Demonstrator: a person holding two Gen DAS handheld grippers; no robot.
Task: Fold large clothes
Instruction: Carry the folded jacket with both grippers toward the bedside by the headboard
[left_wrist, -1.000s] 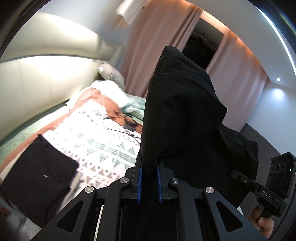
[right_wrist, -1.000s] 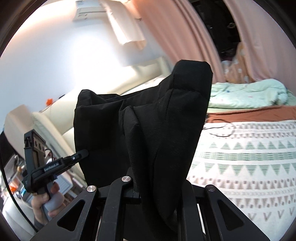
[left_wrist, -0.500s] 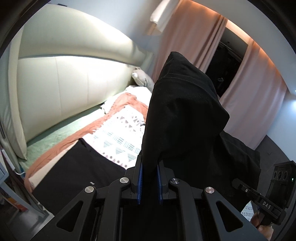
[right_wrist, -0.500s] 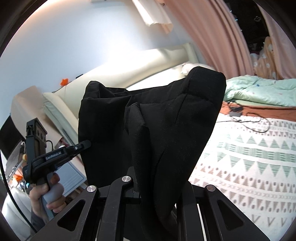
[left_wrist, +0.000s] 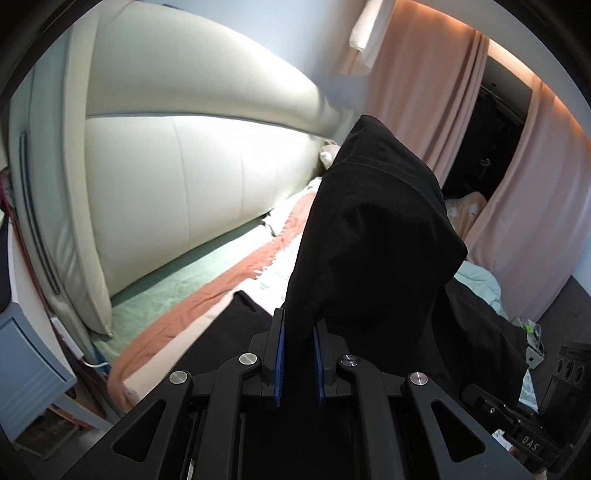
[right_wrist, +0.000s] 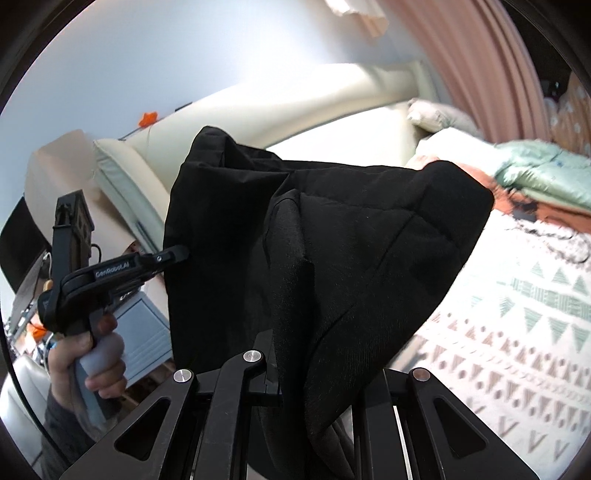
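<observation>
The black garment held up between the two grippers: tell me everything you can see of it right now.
The black garment is plain, matte, woven-looking cloth with stitched seams and a hemmed edge. It hangs in the air above the bed, bunched in soft folds. The left gripper pinches one edge between its blue pads; the right gripper clamps another part, cloth draped over its fingers. The span between sags loosely. Its lower end is out of view.

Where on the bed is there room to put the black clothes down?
The patterned blanket right of the held black garment looks bare. Farther back it is crowded: a cable and the green quilt. In the left view, another black garment already covers the near part.
</observation>
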